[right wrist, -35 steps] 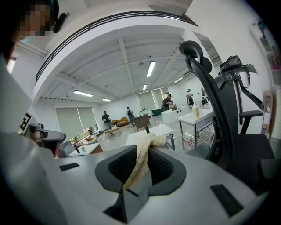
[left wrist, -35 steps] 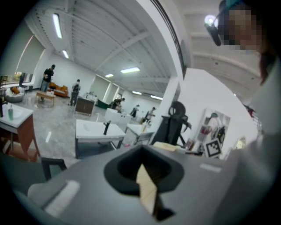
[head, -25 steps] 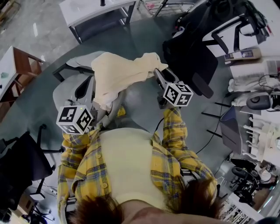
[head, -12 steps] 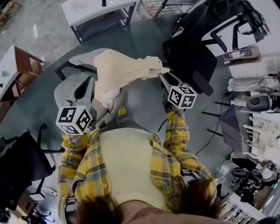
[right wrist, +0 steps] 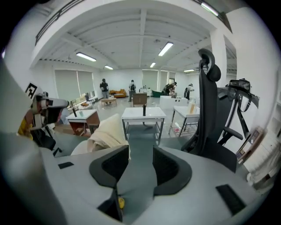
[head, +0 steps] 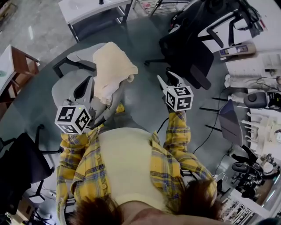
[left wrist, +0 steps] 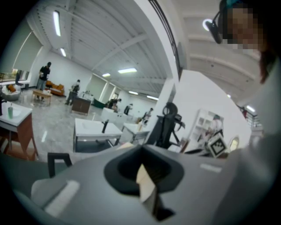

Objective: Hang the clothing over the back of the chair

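A cream garment [head: 112, 68] lies draped over the grey chair [head: 70, 85] in the head view. My left gripper [head: 93, 85] reaches to the garment's near edge. In the left gripper view its jaws [left wrist: 142, 169] are closed on a cream fold of cloth [left wrist: 145, 182]. My right gripper [head: 169, 80] is to the right of the chair and apart from the cloth. Its jaws [right wrist: 140, 165] have just been opening and now stand wide with nothing between them. The right gripper view has the garment [right wrist: 107, 132] off to the left, beyond the left finger.
A black office chair [head: 189, 48] stands close on the right, beyond my right gripper. A white table [head: 88, 9] is at the back and a wooden desk [head: 13, 66] at the left. A cluttered desk [head: 254, 66] fills the right edge. Another black chair [head: 17, 162] is at lower left.
The right gripper let go of the garment's corner and drew back to the right. The freed cloth fell onto the chair. The left gripper kept its hold and barely shifted.
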{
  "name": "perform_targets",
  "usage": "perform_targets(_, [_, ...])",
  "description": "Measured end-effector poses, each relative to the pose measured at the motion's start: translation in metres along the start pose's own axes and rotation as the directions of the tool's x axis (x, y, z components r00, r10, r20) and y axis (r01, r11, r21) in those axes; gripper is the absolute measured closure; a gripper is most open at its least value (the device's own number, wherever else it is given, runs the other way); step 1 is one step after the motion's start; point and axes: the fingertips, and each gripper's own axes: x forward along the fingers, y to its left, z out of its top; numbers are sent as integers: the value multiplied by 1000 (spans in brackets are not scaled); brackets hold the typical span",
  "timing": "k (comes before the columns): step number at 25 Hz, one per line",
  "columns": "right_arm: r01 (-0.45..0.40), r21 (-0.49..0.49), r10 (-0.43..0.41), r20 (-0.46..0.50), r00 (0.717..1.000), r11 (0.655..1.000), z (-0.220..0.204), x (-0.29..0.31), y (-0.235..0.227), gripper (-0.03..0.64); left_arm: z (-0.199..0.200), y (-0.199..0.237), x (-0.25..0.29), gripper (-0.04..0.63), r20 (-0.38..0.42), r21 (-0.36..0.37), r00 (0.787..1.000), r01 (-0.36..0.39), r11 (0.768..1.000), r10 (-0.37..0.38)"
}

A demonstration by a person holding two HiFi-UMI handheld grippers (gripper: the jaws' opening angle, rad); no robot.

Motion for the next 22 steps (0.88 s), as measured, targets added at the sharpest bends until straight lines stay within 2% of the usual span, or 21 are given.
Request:
perform_targets(2, [-5, 2, 5, 65, 998, 1000, 13, -5, 10, 456, -2, -2, -4, 591, -2, 4, 1000, 5, 1000, -5])
perform_targets(7, [-35, 17, 31, 195, 980, 999, 38, -17, 38, 551, -1, -4, -15, 591, 1, 28, 1000, 5, 1000, -5])
perform_targets(9, [-67, 32, 57, 237, 970, 997, 47, -21, 52, 566, -1, -3, -20, 591, 7, 35, 1000, -1, 999, 0])
perform_targets(18, [-186, 27, 168, 312, 935, 982, 68, -19, 110, 581, 5, -1, -40, 591, 28, 50, 1000, -10, 999, 9])
perform_targets(22, [-208, 25, 187, 342, 921, 978, 77, -21, 128, 589, 6, -3, -49, 591, 28, 67, 1000, -6, 998, 4])
